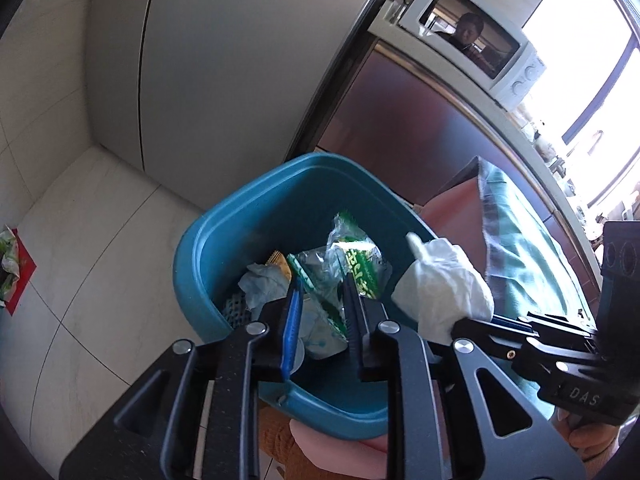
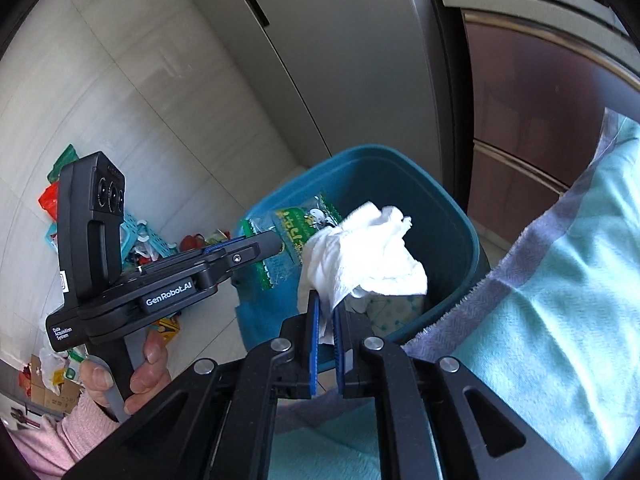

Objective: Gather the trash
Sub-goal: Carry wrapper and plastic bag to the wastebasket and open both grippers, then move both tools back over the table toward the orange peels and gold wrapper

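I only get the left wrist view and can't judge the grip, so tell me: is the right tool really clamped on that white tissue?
Observer: Yes. The right tool pinches the white tissue by its lower corner, between both blue pads.
Operator: Is it over the bin?
Observer: It appears so; it hangs in front of the teal bin's open mouth.
Operator: Any litter on the floor?
Observer: Yes. Several wrappers and a teal basket lie behind the left tool.

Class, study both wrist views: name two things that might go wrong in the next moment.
1. The right gripper pinches only a corner of the white tissue near the rim of the blue bin; released now, it may fall outside.
2. The left gripper holds the green wrapper close by; the grippers may collide.
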`<state>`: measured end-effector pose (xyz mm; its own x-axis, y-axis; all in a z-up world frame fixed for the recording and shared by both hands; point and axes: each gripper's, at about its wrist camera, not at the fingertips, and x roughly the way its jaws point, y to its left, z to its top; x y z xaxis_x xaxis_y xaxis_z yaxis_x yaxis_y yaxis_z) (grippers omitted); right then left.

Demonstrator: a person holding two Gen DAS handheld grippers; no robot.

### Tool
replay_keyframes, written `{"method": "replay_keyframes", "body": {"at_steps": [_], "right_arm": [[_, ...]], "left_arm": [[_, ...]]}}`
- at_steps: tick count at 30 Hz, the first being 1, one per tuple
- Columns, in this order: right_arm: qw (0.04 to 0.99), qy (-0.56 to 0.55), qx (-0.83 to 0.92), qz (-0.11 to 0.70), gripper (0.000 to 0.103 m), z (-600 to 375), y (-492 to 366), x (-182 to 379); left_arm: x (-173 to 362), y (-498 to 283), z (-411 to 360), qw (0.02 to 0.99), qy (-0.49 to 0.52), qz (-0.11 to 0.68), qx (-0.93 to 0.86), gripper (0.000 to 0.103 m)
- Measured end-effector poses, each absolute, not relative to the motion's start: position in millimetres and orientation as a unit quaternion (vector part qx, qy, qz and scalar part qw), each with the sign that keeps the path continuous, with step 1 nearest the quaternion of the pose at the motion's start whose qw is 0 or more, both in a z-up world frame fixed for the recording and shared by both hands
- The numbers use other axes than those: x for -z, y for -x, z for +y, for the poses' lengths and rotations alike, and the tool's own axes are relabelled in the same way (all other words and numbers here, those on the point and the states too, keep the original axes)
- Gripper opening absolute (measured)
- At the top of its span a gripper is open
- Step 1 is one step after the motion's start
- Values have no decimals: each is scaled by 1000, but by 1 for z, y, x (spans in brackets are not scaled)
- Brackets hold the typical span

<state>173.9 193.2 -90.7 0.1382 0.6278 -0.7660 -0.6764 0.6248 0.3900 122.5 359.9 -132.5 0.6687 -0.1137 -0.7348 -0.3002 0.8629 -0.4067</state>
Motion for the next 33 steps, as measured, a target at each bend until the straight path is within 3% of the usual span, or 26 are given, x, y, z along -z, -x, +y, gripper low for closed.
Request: {"method": "replay_keyframes", "body": {"at_steps": [8,17,24,33], "right_arm": [[755,11,-434,491,11,186,-170,86],[762,-21,-443,472,16,153,-163,70],[782,-52,-445,433,20,98,-145,42],[826,-104,-385,398,21,-1,-130,28]], "left_arm": [[147,-124,360,872,258,413,-55,25],[121,-111,336,895,229,381,-22,39],[86,-100,291,917,187,350,35,49],[55,-93,202,923,120,338,140,53]]}}
